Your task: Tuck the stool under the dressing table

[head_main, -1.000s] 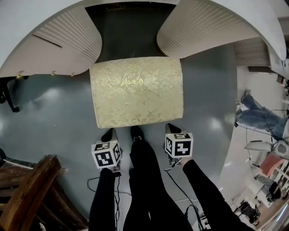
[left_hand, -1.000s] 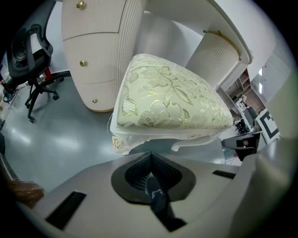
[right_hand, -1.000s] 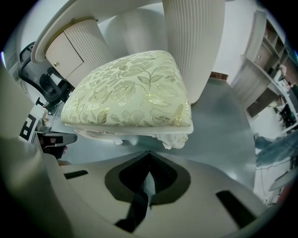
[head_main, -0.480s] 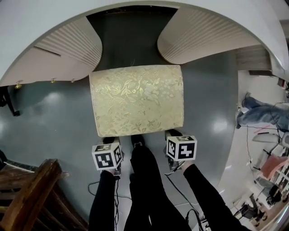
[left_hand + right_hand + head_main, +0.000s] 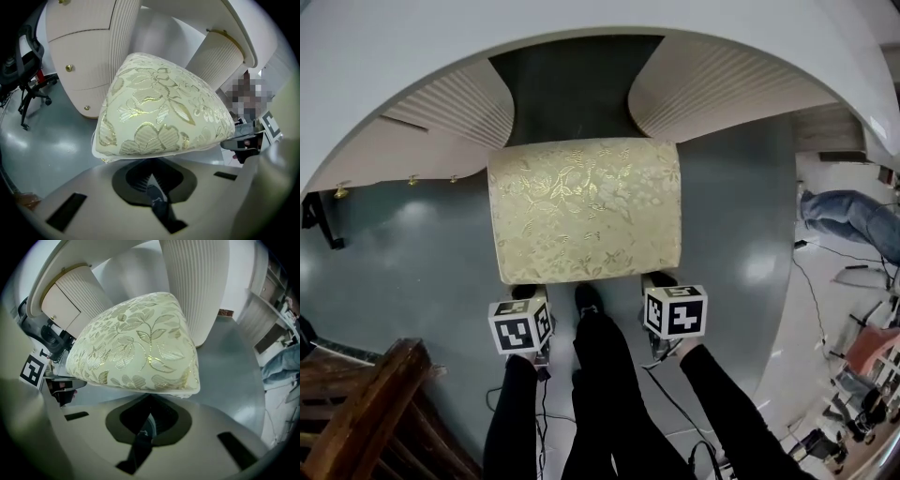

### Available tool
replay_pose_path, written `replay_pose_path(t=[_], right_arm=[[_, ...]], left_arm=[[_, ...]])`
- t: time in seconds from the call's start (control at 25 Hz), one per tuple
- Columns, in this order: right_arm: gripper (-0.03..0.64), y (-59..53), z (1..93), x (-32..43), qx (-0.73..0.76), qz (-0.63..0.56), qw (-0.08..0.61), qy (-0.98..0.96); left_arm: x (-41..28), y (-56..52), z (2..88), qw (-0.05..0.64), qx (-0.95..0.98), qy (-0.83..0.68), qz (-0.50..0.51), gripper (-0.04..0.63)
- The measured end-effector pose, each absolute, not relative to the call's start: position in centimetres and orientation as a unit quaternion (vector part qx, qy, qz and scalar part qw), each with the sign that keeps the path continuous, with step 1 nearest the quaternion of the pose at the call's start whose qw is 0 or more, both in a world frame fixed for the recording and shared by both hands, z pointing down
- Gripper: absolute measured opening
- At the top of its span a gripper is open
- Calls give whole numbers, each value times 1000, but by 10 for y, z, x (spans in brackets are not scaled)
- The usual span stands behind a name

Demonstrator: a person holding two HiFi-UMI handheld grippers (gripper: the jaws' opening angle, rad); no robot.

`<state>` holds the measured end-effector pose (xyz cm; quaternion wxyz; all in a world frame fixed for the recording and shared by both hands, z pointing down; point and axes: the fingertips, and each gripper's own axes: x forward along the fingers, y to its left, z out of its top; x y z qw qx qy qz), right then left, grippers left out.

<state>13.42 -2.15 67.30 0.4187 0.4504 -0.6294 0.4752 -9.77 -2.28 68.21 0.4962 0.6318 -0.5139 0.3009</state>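
Note:
The stool has a cream cushion with a gold leaf pattern and stands on the grey floor. Its far edge sits at the mouth of the dark knee gap between the ribbed pedestals of the white dressing table. My left gripper meets the cushion's near left corner, my right gripper the near right corner. Both tips sit under the cushion's rim. In the left gripper view the jaws are closed together below the cushion. The right gripper view shows the same beneath the cushion.
A dark wooden chair stands at the near left. An office chair base is left of the table. A person's legs in jeans lie at the right, among clutter. Cables trail on the floor behind me.
Both grippers have moved forward to the cushion's near edge, and their tips now sit under its rim. The stool holds about the same place at the gap's mouth.

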Motion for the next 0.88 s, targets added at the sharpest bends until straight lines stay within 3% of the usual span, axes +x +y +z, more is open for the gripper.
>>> replay_pose_path(t=[0.88], right_arm=[[5,-49,669,142,469,416,427,-652]], left_arm=[[-83,-33,686,527,633,-515,238,8]])
